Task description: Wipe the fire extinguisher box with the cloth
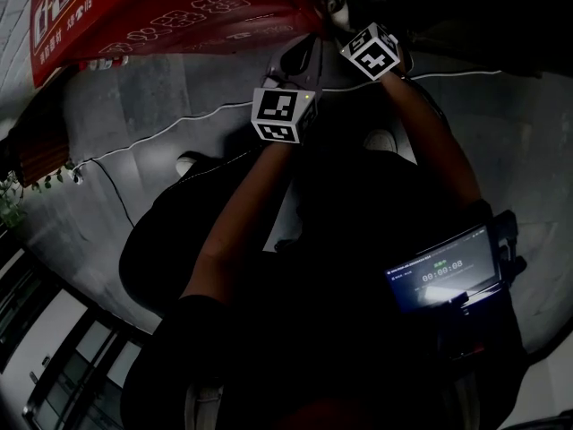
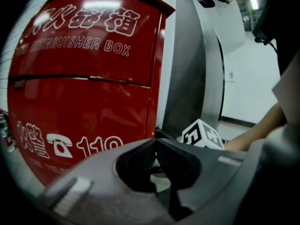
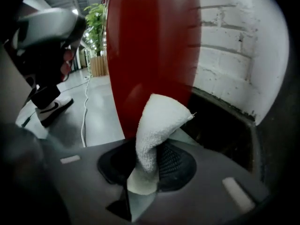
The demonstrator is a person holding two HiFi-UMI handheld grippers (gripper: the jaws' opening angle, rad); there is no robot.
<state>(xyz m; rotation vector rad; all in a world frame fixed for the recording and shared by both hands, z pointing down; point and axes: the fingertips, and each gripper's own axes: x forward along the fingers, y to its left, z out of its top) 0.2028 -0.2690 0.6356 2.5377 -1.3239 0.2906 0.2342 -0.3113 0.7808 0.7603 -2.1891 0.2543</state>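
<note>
My left gripper (image 2: 155, 143): jaws together, nothing between them.
My right gripper (image 3: 149, 161): jaws clamped on cloth (image 3: 159, 121).
My forearms (image 1: 237, 213): both reach forward, grippers near each other.

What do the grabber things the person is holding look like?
The left gripper and right gripper are grey, rounded shells with black ribbed pads inside the jaws. Each carries a white cube printed with black square markers. The person wears a dark top.

the head view looks steeply down, with the fire extinguisher box (image 1: 170, 16) at its far edge. the left gripper view faces the box's front close up. the right gripper view sits close against its side, brick wall (image 3: 234, 46) to the right. all three share the box.
</note>
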